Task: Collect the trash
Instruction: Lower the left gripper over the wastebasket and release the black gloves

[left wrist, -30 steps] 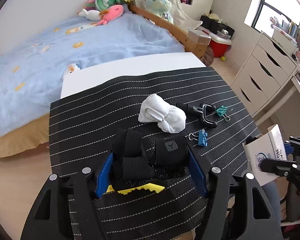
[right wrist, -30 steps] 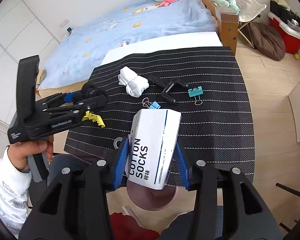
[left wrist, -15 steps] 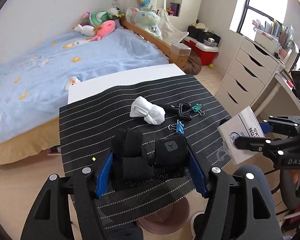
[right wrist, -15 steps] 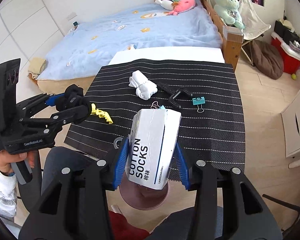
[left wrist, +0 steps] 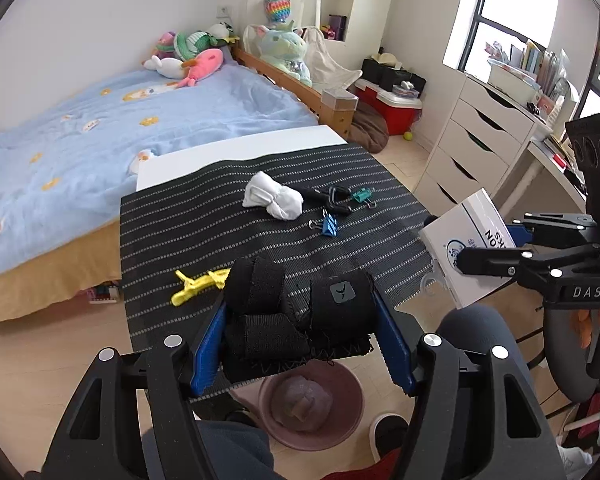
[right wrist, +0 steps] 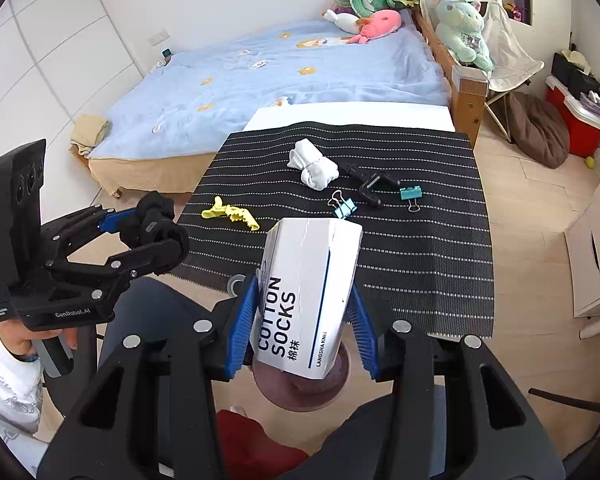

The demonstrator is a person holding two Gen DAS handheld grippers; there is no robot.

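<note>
Left gripper [left wrist: 300, 332]: jaws clamped on a black sock bundle [left wrist: 300, 316], held over the pink bin [left wrist: 312, 408], likely for dropping.
Right gripper [right wrist: 304, 320]: jaws squeezing the white cotton socks box [right wrist: 306, 292], also above the bin [right wrist: 300, 392].
Desk [right wrist: 420, 248]: white sock roll [right wrist: 314, 164], binder clips, yellow clip [right wrist: 232, 212] not yet collected.
</note>
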